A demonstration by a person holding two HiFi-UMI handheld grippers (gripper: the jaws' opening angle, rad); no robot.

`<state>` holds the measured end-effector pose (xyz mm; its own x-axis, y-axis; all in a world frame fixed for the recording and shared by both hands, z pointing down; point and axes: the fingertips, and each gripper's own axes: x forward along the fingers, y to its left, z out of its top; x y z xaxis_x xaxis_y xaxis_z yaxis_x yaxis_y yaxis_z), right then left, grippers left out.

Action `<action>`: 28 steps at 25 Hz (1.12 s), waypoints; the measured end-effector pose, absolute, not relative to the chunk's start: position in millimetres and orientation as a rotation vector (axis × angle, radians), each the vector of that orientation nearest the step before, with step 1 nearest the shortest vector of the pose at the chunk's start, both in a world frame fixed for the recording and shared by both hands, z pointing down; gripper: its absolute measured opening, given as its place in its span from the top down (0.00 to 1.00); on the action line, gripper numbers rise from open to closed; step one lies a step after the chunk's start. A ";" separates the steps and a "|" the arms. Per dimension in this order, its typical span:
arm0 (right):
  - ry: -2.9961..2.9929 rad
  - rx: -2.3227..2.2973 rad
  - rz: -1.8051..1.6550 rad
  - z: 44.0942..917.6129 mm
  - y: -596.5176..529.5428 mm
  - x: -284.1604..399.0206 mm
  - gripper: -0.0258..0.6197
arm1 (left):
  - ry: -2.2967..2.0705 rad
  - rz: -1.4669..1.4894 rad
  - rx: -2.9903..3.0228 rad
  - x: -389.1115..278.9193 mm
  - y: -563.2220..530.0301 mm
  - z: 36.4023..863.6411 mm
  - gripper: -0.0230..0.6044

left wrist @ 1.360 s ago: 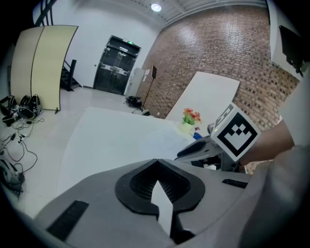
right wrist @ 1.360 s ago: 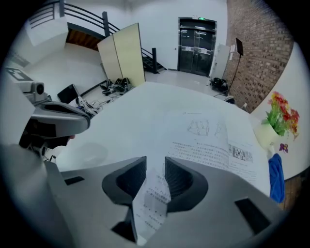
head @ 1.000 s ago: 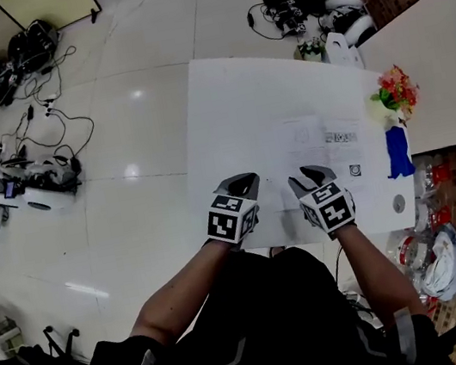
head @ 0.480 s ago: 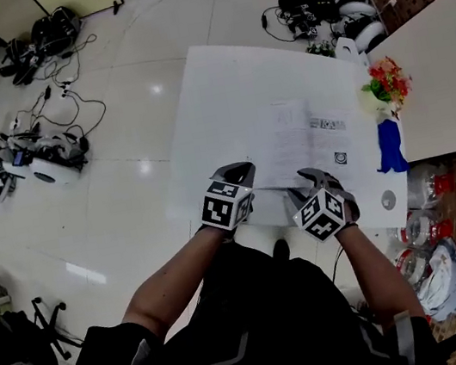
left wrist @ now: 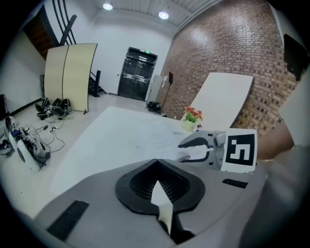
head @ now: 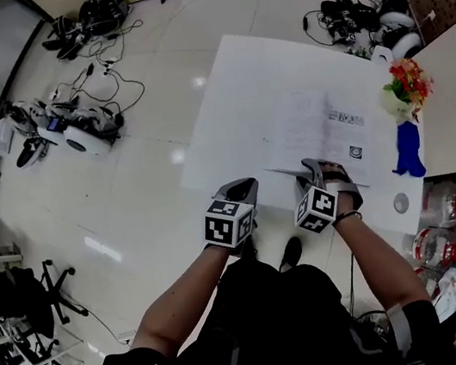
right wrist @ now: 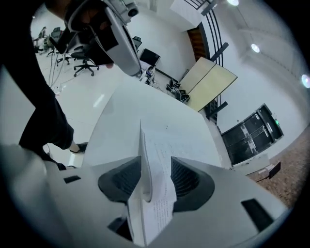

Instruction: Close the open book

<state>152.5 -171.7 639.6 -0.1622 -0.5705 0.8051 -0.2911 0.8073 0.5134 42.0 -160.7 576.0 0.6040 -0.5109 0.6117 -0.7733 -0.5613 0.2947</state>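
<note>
Paper pages (right wrist: 151,193) stand loose between our right gripper's (head: 322,171) fingers, just opened wide; left gripper's (head: 242,188) fingers pressed together; book (head: 324,134) not yet closed.

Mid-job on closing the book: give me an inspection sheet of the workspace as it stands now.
Surface: white rectangular table on a glossy white floor.
Job's things: open book of printed white pages, not yet closed; its near pages are lifted.
Clutter: orange flowers in a white pot, blue vase-shaped object, small grey disc, all along the table's right side.
Grippers: left claw shut, off the book, with an unidentifiable white sliver between its pads; right claw has just been opening, the lifted pages standing between its jaws.
Cables: black cable tangles with devices on the floor.
Surroundings: black office chairs, brick wall.
</note>
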 end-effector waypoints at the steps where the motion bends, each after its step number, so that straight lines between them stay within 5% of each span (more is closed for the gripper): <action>1: -1.735 0.659 -0.303 644.0 -174.7 153.1 0.72 | -1.023 0.627 2.284 38.5 -159.8 576.3 0.97; 26: -1.541 0.593 -0.578 685.0 -187.5 139.4 0.73 | -1.030 0.622 2.252 16.4 -147.8 595.8 0.97; 28: -1.563 0.630 -0.549 683.6 -188.0 140.8 0.81 | -1.029 0.624 2.254 18.1 -147.9 595.9 0.97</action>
